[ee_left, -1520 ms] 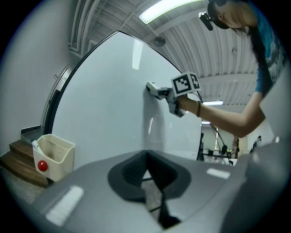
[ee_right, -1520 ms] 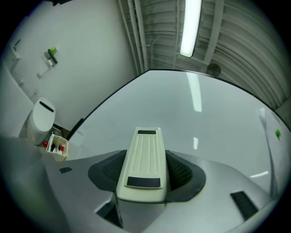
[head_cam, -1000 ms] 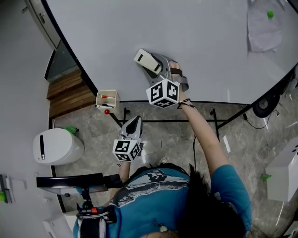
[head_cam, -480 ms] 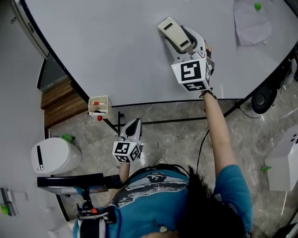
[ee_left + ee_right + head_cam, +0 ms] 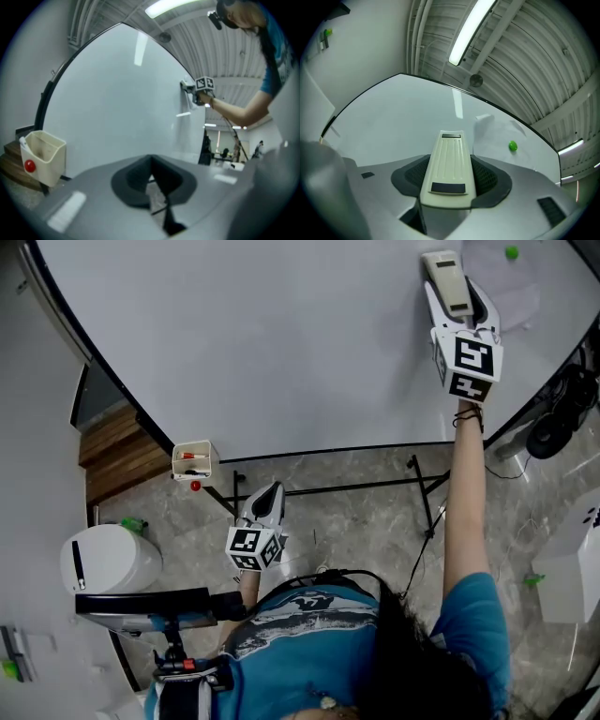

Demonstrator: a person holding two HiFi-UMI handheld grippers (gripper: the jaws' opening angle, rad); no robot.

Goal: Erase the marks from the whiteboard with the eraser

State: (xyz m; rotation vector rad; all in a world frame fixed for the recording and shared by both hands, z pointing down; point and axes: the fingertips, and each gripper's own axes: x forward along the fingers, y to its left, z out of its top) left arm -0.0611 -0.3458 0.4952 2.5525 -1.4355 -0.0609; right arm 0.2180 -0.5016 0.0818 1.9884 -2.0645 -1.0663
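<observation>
A cream eraser (image 5: 447, 282) (image 5: 449, 161) lies flat against the whiteboard (image 5: 262, 334) near its upper right, with my right gripper (image 5: 459, 306) (image 5: 449, 180) shut on it. The whiteboard (image 5: 408, 122) looks plain white around the eraser; I see no marks on it. My left gripper (image 5: 266, 498) (image 5: 152, 180) hangs low by the person's body, off the board, jaws closed with nothing between them. The left gripper view shows the right gripper (image 5: 197, 89) far off on the whiteboard (image 5: 112, 93).
A sheet of paper (image 5: 506, 282) (image 5: 497, 129) is pinned to the board by a green magnet (image 5: 511, 253) (image 5: 513, 146), just right of the eraser. A cream marker holder (image 5: 192, 461) (image 5: 44, 157) hangs at the board's lower left edge. A white bin (image 5: 108, 559) stands on the floor.
My right gripper has swept the eraser across the board, from its lower middle up and to the right, close to the pinned paper. The left gripper has stayed put.
</observation>
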